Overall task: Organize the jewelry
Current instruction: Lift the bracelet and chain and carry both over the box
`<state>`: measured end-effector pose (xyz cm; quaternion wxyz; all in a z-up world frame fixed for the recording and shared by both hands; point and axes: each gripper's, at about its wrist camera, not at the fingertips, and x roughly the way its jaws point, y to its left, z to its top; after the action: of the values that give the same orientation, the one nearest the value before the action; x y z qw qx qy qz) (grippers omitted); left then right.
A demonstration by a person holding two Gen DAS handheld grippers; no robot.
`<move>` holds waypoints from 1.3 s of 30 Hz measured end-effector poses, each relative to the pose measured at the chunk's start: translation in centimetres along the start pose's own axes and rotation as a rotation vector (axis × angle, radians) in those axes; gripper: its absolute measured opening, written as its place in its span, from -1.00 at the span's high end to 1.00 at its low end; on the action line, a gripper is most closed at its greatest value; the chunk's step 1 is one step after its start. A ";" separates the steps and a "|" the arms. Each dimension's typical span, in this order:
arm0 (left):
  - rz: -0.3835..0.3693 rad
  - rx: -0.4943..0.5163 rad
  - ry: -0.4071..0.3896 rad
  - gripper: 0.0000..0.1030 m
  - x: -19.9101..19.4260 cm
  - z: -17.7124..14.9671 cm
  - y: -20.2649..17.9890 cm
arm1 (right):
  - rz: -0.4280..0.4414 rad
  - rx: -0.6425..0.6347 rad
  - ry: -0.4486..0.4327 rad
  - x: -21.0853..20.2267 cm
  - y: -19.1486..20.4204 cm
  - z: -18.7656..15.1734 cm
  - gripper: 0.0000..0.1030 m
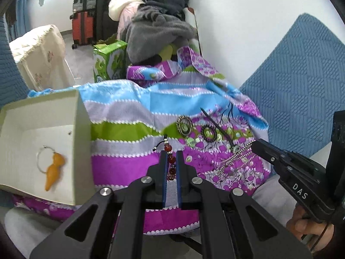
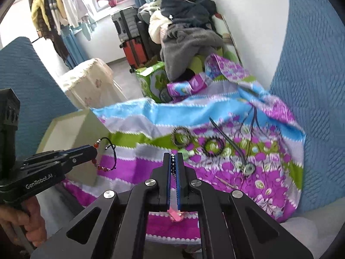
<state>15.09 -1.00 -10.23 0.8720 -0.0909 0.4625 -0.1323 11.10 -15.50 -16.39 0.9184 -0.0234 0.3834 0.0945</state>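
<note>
We list: left tool (image 1: 171, 161) pinching the red bead bracelet (image 1: 171, 159), right tool (image 2: 173, 164) pinching the silver chain (image 2: 172, 164), white box (image 1: 71, 133) left of both, hair rings (image 1: 208, 132) on the cloth ahead

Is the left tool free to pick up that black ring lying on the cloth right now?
Probably not yet: the left tool is shut on a red bead bracelet. Nothing covers the black ring, though.

A striped cloth (image 1: 133, 116) in purple, blue and green. Behind the cloth: a green carton (image 1: 108, 61), a heap of grey and dark clothing (image 1: 159, 28), and stacked suitcases (image 1: 83, 15). Right of it, a blue quilted cushion (image 1: 297, 86).
</note>
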 end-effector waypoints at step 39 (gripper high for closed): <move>0.214 -0.199 -0.175 0.87 -13.1 2.7 16.5 | 0.253 -0.297 -0.034 0.7 23.3 9.6 0.96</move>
<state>12.71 18.87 -3.10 0.9047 -0.1382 0.4027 0.0160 13.80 8.58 -9.47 0.8921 -0.1088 0.3496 0.2650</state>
